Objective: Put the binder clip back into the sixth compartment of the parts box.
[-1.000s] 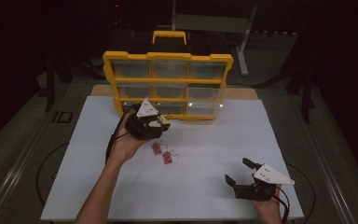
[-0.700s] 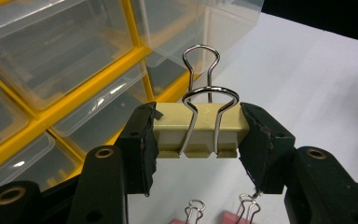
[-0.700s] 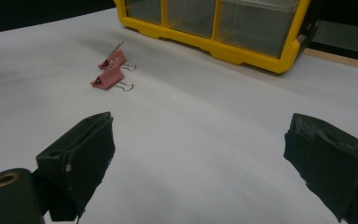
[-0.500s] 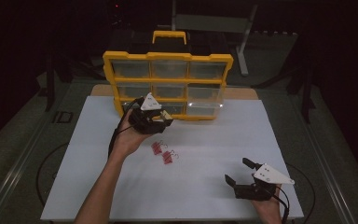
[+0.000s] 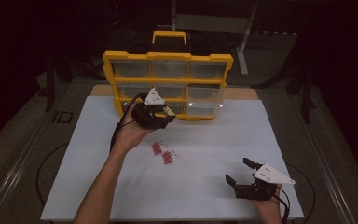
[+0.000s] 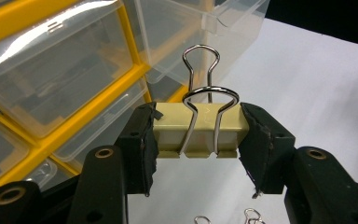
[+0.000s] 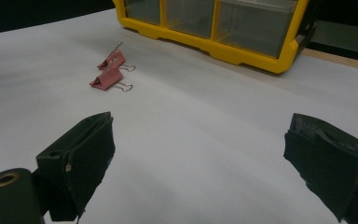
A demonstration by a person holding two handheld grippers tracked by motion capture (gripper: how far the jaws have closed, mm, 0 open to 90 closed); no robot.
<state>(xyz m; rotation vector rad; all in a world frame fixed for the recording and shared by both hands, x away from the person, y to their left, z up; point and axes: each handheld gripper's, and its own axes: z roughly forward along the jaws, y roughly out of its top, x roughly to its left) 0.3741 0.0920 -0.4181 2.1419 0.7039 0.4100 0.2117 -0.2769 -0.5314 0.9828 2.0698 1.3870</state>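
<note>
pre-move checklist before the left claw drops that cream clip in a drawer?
1. Left claw shut on cream binder clip: ok.
2. Clip square between the pads, wire handles up: ok.
3. Drawer open at the yellow organizer: one clear drawer looks pulled out; which row, cannot tell.
4. Right claw open, parked away from the organizer: ok.
5. Two pink clips left on the white sheet: not ok.

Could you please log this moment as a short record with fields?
left hand-held gripper: shut on cream binder clip, raised before the organizer
right hand-held gripper: open, nothing between the jaws, low over white table
pink binder clips: two, lying side by side on the table
yellow drawer organizer: upright at the far edge, clear drawers
</note>
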